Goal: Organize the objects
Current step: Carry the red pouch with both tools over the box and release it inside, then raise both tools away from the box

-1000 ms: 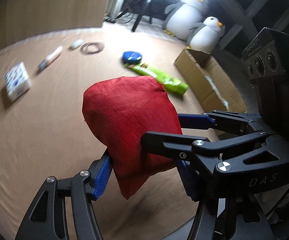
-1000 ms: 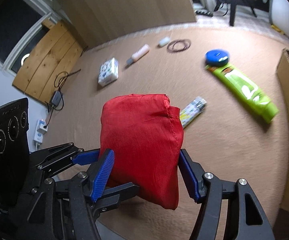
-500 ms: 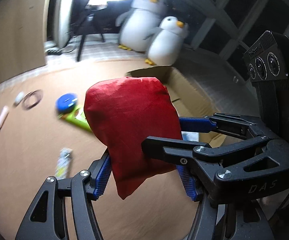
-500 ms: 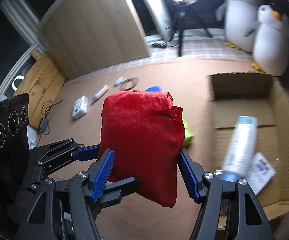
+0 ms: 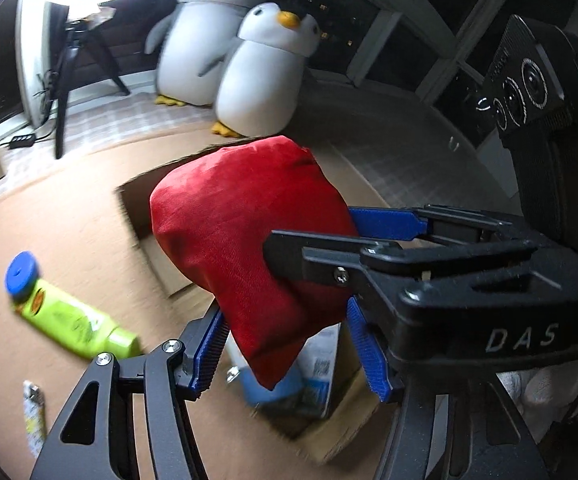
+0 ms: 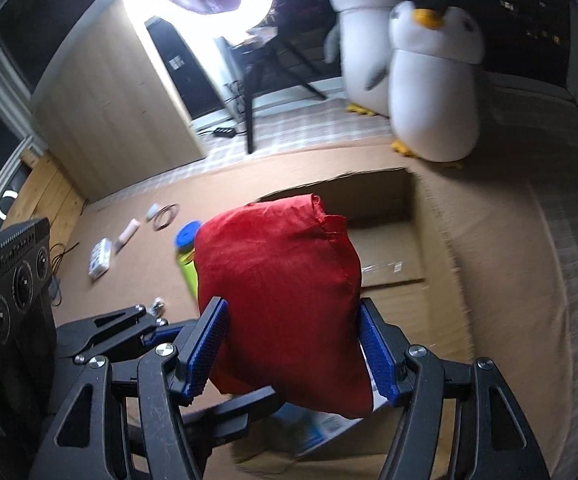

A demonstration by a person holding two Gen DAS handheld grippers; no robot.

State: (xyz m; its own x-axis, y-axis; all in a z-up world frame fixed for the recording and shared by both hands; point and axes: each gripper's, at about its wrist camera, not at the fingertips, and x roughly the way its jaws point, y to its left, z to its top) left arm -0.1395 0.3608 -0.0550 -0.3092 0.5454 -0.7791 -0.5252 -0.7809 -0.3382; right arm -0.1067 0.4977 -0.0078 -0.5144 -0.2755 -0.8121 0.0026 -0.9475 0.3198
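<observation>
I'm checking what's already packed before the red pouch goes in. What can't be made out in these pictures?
- Box contents: in both views the red pouch covers most of the cardboard box; only a blue-white package peeks out, its label blurred.
- Green bottle: print blurred, left view.
- Small packet: too small to read, left view.

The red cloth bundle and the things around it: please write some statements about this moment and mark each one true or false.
1. Both grippers clamp the red cloth bundle. True: the left gripper and the right gripper each press it from two sides.
2. The bundle lies on the floor. False: it is held up, above the open cardboard box.
3. The box has nothing inside. False: a bottle with a blue end and a white packet lie in it.
4. The green bottle lies on the carpet outside the box. True.
5. Three plush penguins stand behind the box. False: two, the nearer penguin in front.
</observation>
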